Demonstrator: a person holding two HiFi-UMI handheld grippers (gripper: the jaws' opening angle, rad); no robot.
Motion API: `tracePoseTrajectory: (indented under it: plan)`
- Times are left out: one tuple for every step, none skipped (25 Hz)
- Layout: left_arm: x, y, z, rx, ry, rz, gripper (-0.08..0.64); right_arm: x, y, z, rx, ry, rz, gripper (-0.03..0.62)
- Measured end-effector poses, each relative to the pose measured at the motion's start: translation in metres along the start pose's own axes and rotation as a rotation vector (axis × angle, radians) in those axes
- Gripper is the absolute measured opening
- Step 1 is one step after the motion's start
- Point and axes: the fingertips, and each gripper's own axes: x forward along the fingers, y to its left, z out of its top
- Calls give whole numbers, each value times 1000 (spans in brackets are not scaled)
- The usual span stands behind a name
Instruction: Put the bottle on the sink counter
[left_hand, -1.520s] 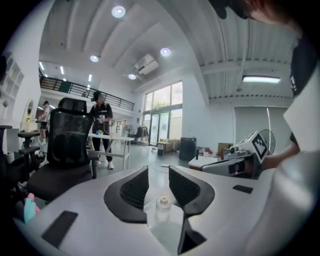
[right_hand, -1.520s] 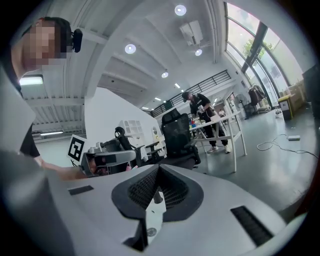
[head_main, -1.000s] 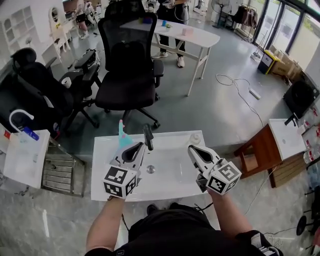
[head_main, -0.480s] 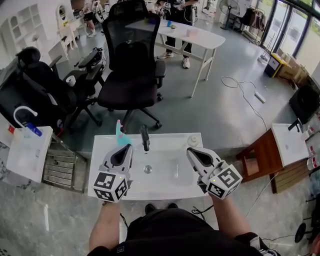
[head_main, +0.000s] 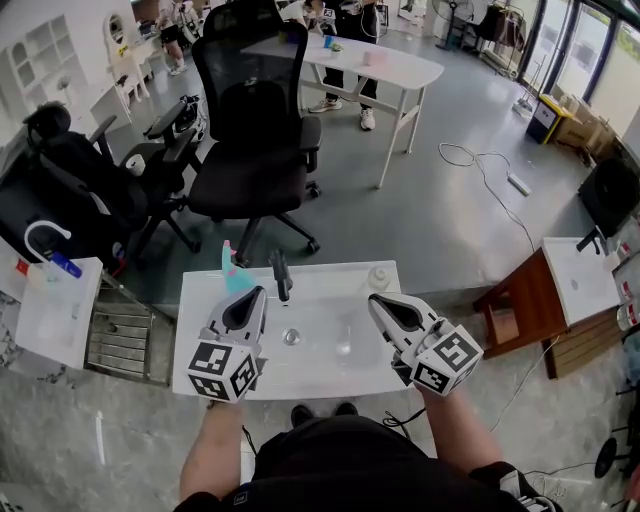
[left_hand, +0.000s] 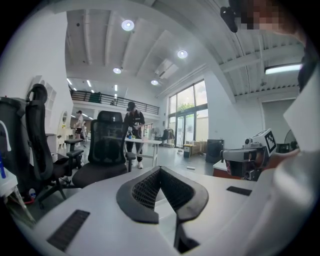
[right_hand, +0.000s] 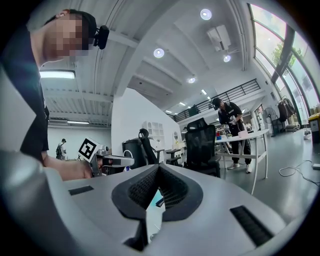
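Teal translucent bottle (head_main: 231, 268): upright on white sink counter (head_main: 199, 312), back-left, just beside black faucet (head_main: 280, 276); long axis vertical, neck up
Left gripper (head_main: 251, 297): jaws together; empty
Right gripper (head_main: 376, 301): jaws together; empty

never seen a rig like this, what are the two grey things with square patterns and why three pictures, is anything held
No robot here: a person holds a tool in each hand, the left gripper and the right gripper; the patterned cubes are part of them. The wide picture comes from a camera on the person's head, looking down. The other two come from cameras riding on each gripper, looking along its jaws. Below is a white sink counter with a black tap and a teal bottle standing at its back left. Both pairs of jaws are shut and hold nothing.
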Motion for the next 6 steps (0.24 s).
tracePoseTrajectory:
  plan:
    - [1,-1,0,-2,1,1,6,0,-1,0,5,0,0,12]
    - [1,-1,0,-2,2,2,6,0,-2,0,9,-1,-1,12]
    - [1,-1,1,-1,2,2,6,0,-3,0,13,-2,-1,12]
    - [1,-2,1,1,2,2,6,0,-4,1,15,-3,0,12]
    - [2,-2,2,2,2,3,6,0,-5,1,17,-4,1,12]
    - [2,-3,3,4,2,3,6,0,-6,2,19,-5,2,12]
